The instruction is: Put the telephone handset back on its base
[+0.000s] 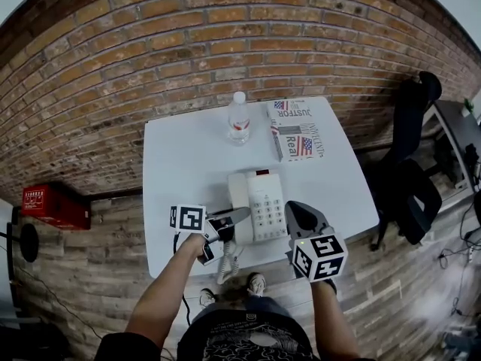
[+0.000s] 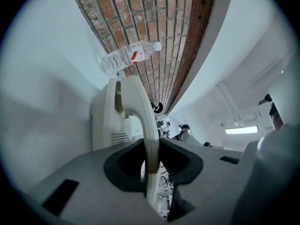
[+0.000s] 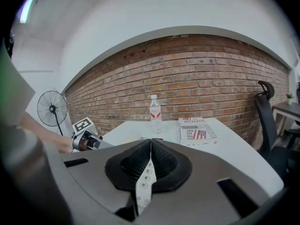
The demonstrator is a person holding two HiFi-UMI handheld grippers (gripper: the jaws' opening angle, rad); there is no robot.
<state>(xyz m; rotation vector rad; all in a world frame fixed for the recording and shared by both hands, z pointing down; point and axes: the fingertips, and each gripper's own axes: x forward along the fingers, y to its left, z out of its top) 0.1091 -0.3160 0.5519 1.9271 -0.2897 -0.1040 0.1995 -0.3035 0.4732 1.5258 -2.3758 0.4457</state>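
A cream telephone base (image 1: pixel 264 201) with a keypad sits near the front of the white table (image 1: pixel 184 164). The cream handset (image 2: pixel 137 108) stands edge-on between the jaws of my left gripper (image 2: pixel 151 150), which is shut on it. In the head view the left gripper (image 1: pixel 237 216) holds the handset (image 1: pixel 239 192) at the base's left side; whether it rests in the cradle I cannot tell. The coiled cord (image 1: pixel 228 260) hangs over the table's front edge. My right gripper (image 1: pixel 293 207) hovers at the base's near right corner, shut and empty (image 3: pixel 150 142).
A water bottle (image 1: pixel 238 119) stands behind the base, and a newspaper (image 1: pixel 298 130) lies to its right. A black chair (image 1: pixel 409 164) is right of the table, and a red box (image 1: pixel 52 205) is on the floor at left. A brick wall is behind.
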